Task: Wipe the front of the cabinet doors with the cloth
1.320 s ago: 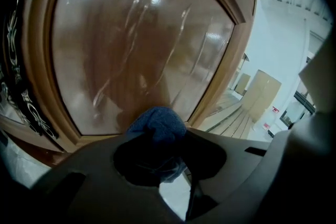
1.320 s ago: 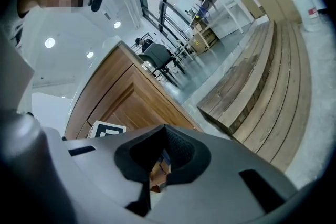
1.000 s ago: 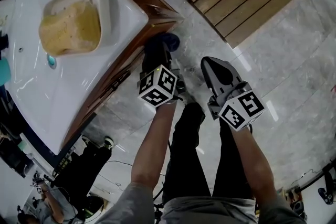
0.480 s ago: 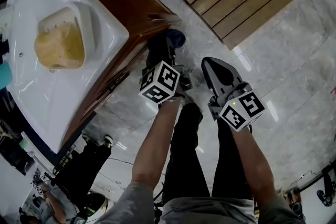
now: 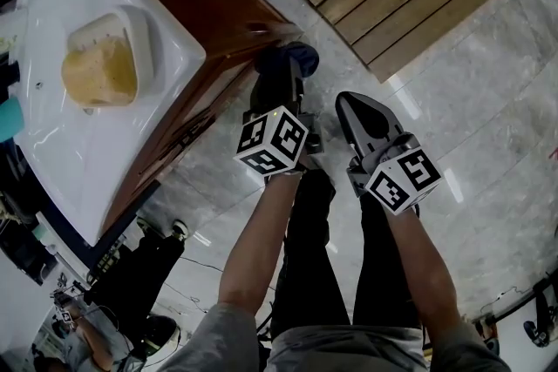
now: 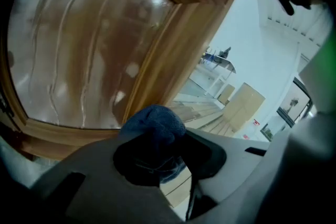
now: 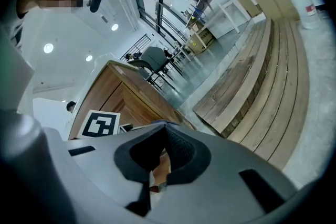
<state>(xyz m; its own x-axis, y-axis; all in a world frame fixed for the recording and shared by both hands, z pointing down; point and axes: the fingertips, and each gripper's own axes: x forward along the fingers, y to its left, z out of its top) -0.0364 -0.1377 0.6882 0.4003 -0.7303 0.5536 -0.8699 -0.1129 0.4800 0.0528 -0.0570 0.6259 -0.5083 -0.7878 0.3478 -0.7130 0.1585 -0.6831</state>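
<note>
Jaws of the left gripper are clamped on a bunched dark blue cloth, which bulges out past their tips. Seen along that gripper, the cloth sits low in front of a glossy brown wooden cabinet door, over the door's lower frame rail; whether it touches the wood cannot be told.

From the head view, the left gripper points away from the person, with the cloth just beside the near corner of the cabinet. A white washbasin tops the cabinet, and a white dish on it holds something yellow and sponge-like.

Just to its right, the right gripper has its 2 jaws drawn together to a point with nothing between them. Its own view shows the dark pads of the right gripper meeting, with the cabinet and slatted wooden decking beyond.

Both grippers hang over a grey marble floor, above the person's dark trousers.
</note>
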